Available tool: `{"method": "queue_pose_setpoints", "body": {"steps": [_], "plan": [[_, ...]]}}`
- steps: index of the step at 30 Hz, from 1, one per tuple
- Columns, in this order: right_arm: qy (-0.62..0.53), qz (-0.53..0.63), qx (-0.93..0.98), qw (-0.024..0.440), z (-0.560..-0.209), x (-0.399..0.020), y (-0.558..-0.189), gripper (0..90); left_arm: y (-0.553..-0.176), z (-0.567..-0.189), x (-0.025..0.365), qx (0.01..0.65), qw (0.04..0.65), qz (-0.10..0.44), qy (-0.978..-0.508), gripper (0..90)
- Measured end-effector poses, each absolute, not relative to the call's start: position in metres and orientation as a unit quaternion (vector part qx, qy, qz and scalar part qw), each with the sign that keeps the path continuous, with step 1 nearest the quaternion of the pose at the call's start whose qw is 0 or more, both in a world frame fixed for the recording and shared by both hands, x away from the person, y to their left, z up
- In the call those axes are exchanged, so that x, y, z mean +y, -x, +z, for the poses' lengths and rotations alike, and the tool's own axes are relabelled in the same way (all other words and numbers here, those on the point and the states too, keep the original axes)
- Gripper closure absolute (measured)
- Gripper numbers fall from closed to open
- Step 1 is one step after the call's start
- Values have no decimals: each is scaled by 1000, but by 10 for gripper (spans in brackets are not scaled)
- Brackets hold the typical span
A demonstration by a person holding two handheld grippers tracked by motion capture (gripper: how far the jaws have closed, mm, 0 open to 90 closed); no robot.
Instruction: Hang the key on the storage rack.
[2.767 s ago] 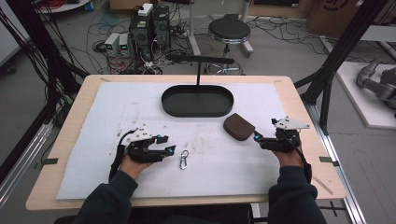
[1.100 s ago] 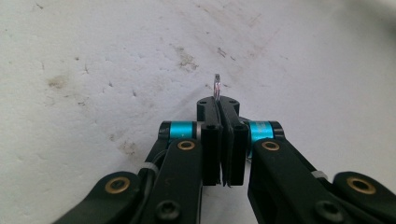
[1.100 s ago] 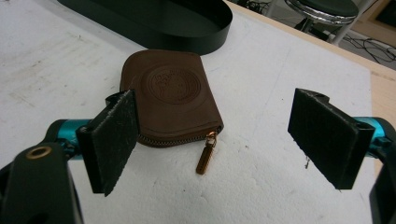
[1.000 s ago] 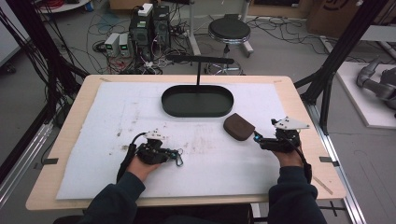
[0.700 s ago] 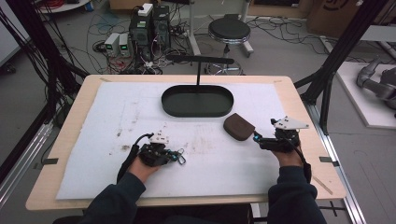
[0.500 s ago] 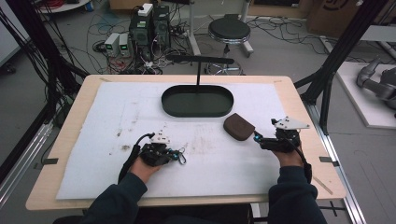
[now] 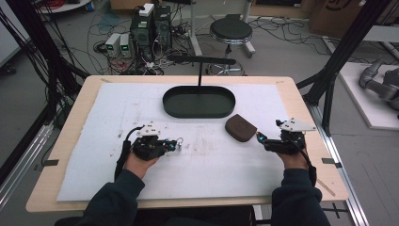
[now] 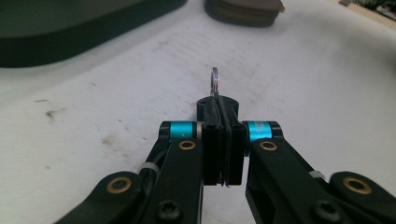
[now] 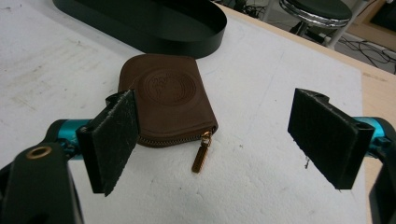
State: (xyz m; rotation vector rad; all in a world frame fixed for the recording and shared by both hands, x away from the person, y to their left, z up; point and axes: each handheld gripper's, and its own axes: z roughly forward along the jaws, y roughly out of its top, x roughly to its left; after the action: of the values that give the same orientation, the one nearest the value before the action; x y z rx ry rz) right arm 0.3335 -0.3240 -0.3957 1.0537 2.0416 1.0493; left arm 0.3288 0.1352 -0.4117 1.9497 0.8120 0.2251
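White mat [image 7: 117, 179], left claw [image 8: 219, 100] clamping key ring [image 8: 215, 83]

A light wooden table [image 7: 301, 101] carries a white foam mat [image 7: 117, 101] marked with dark smudges. On the mat, a black oval tray [image 7: 199, 101] sits at 12 o'clock, a brown zip pouch [image 7: 240, 127] just beside it toward 4 o'clock.

Shiny metal key ring [image 8: 215, 83], matt brown leather pouch [image 9: 169, 104], glossy black tray [image 7: 198, 101], rough white foam mat [image 7: 216, 165].
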Motion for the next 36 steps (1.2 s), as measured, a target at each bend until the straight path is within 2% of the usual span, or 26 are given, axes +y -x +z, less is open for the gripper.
{"method": "queue_pose_setpoints", "body": {"steps": [5,18,28,36], "plan": [[-398,401,769,300,-396,-324,-334,168,-338,-396,148,349,512,105,-778,883],[-398,412,764,296,-396,-325,-335,169,-357,-358,152,349,526,142,-762,883],[-400,422,759,292,-395,-326,-337,168,-403,-322,152,345,549,148,-747,883],[-404,426,756,289,-395,-327,-339,168,-448,-302,142,339,538,164,-754,883]]}}
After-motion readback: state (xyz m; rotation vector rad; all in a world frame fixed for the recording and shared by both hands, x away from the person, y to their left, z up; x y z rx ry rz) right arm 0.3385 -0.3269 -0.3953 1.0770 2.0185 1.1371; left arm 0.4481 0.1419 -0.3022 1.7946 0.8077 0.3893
